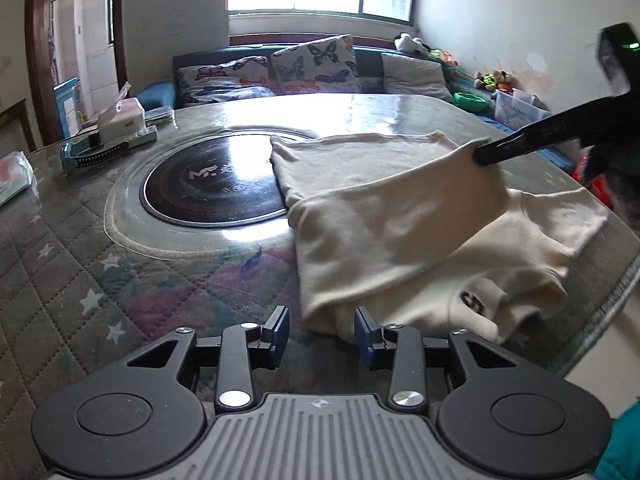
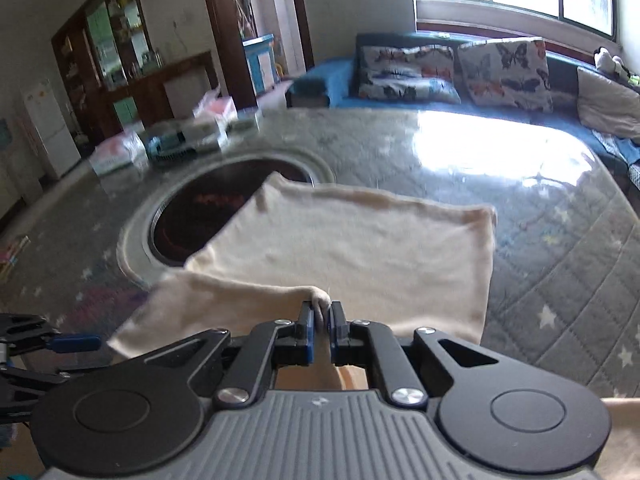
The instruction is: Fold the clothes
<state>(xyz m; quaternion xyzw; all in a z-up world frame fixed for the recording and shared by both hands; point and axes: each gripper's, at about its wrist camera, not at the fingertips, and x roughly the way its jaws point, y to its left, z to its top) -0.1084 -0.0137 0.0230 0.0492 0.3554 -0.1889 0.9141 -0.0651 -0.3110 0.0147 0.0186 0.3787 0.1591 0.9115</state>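
Right gripper [image 2: 321, 314] pinches a fold of the cream knit garment [image 1: 384, 216]; left gripper [image 1: 322, 330] stands spread and empty.

The left's blue pads [image 1: 363, 330] flank the garment's near folded edge without pressing it. The cloth lies partly folded on the quilted grey star-patterned table cover [image 1: 72, 248], its far corner over the round black glass hotplate [image 1: 212, 184]. With only a small pinch held and nothing anchoring the near edge, the lifted layer may slip free or drag the stack crooked.
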